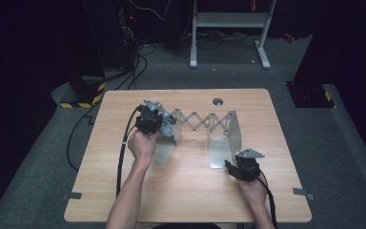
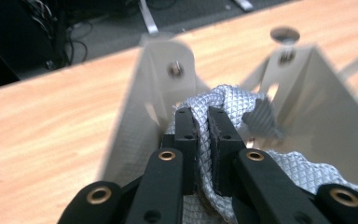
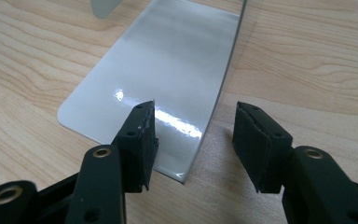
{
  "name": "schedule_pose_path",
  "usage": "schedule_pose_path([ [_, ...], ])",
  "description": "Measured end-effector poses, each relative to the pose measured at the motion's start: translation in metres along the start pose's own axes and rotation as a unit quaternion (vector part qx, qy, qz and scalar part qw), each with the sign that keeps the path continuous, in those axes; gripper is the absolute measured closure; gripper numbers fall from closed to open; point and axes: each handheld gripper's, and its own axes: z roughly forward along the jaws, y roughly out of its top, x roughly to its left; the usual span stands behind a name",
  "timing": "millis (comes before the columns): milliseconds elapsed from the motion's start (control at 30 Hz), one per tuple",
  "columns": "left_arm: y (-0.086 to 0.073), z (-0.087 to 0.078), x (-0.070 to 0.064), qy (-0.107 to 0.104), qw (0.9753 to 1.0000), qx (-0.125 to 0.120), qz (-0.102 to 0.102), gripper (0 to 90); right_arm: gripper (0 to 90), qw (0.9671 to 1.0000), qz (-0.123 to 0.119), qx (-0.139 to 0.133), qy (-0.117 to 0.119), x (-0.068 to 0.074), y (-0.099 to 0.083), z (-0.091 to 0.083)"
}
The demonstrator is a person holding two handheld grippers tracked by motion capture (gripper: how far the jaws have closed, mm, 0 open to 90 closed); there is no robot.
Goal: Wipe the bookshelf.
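L gripper [image 2: 204, 135] clamping jaws on grey quilted cloth [image 2: 233, 100], holding it at left upright plate [image 2: 161, 65] of metal expanding rack [image 1: 205, 121] mid-table [image 1: 181, 191]. R gripper [image 3: 193, 135] hovering w/ jaws wide open, gripping nothing, straddling front edge of rack's right base plate [image 3: 163, 70]. Step looks like: cloth being put on/into rack. Next prob needing R closing on plate edge to steady rack while L is placing cloth.

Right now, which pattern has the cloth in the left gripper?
The cloth is silver-grey with a fine diamond grid, clearest in the left gripper view.
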Motion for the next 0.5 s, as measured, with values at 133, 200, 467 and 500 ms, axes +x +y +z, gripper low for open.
schedule_pose_path([
  [133, 0.017, -0.006, 0.001, 0.0, 0.9998, -0.02, -0.004, 83.8, 49.5, 1.0, 0.0, 0.0, 0.0, 0.0, 0.0, 0.0],
  [200, 0.023, -0.008, 0.001, 0.0, 0.9996, -0.028, -0.005, 83.8, 49.5, 1.0, 0.001, 0.0, 0.0, 0.0, 0.0, 0.0],
  [467, 0.022, -0.006, -0.001, -0.004, 0.9997, -0.024, 0.002, 83.7, 49.4, 1.0, 0.0, 0.0, 0.001, 0.0, 0.0, 0.0],
  [500, 0.019, -0.003, -0.002, -0.006, 0.9998, -0.019, 0.004, 83.8, 49.5, 1.0, 0.0, 0.0, 0.001, 0.0, 0.0, 0.0],
])
